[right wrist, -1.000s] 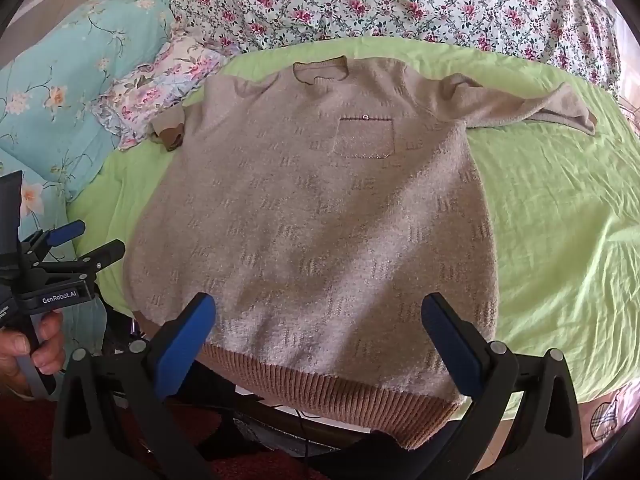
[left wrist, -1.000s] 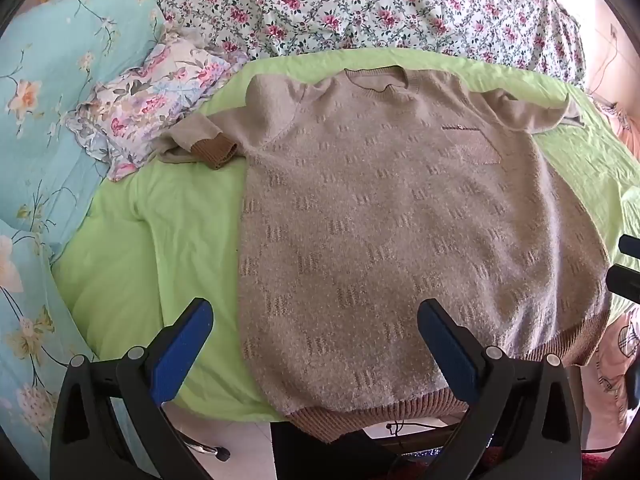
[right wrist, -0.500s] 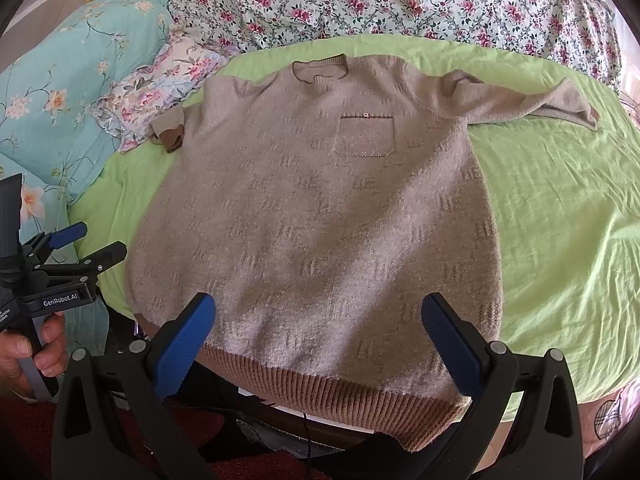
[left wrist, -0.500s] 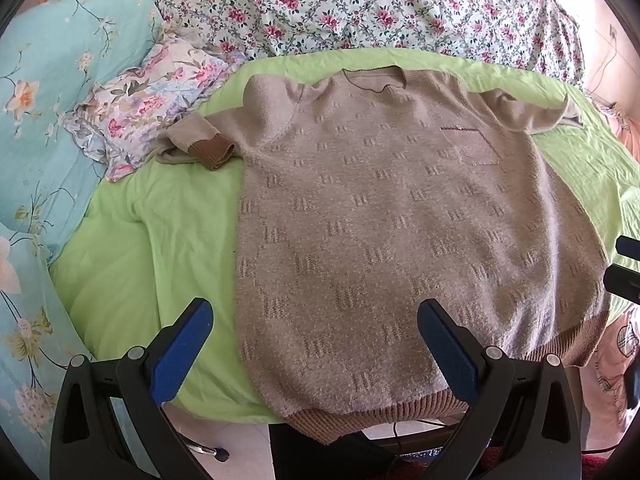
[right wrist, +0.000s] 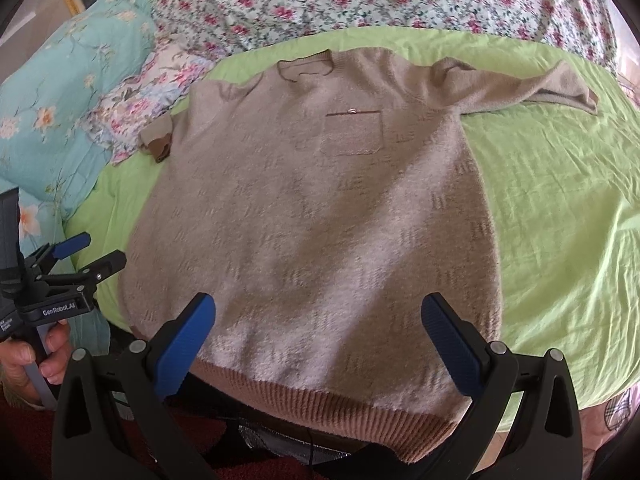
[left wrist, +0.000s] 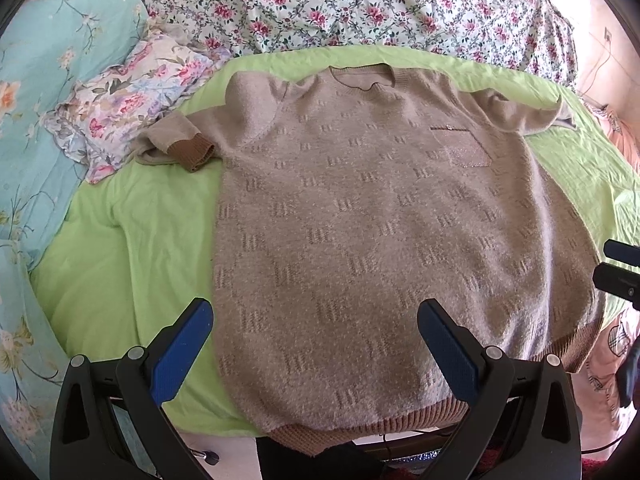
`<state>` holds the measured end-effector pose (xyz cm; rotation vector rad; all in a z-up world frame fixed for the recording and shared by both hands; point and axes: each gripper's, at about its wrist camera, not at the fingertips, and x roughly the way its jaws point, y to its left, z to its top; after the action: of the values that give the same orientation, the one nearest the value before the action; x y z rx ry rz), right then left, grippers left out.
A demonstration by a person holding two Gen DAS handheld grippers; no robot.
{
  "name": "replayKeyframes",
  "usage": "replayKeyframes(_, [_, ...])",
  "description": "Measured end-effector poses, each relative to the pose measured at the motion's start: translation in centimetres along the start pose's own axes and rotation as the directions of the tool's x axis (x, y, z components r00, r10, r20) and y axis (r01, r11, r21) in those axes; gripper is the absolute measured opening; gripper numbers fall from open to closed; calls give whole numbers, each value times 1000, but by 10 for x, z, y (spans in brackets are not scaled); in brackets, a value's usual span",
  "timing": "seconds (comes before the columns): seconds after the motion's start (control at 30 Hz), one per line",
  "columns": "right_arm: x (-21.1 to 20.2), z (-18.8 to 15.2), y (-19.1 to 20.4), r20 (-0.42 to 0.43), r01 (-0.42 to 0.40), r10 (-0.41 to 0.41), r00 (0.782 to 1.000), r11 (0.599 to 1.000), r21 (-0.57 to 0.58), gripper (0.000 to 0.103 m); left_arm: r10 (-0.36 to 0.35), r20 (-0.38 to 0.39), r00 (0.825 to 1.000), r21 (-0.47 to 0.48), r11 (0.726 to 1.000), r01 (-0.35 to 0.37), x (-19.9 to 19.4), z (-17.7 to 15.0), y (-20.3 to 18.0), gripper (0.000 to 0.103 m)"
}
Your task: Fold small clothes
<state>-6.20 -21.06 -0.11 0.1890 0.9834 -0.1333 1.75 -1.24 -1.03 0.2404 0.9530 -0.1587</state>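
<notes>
Only the right wrist view shows the sweater's (right wrist: 312,208) far sleeve (right wrist: 532,88) spread over the green sheet (right wrist: 560,200). Left gripper (left wrist: 316,344) and right gripper (right wrist: 318,340) hover over the hem, jaws wide, holding nothing.

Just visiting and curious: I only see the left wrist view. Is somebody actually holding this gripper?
Observer: Yes. The right wrist view shows a hand wrapped round the handle of the left gripper.
Visitor: And the black thing at my right edge?
Observer: That is the right gripper, open and pointed at the lower half of the sweater.
Visitor: Where does the far sleeve go?
Observer: The far sleeve lies stretched out sideways across the green sheet.
</notes>
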Motion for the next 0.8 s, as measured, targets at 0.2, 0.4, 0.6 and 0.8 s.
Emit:
replayKeyframes(0.2, [0,21,-44,30,10,-13,999,995,99,103,-43,-38,998,-26,999,43,12,12,1,102])
replayKeyframes(0.4, [-7,63,-97,66,55,-68,995,981,185,103,-7,-21,1000,0,1000,7,25,30,0,102])
replayKeyframes(0.6, [-3,132,-177,101,178,-210,972,948,263,102,-2,-14,1000,-16,1000,1,39,52,3,102])
replayKeyframes(0.8, [-5,213,-267,152,304,-376,914,884,354,96,9,-35,999,-15,1000,-10,57,67,1,102])
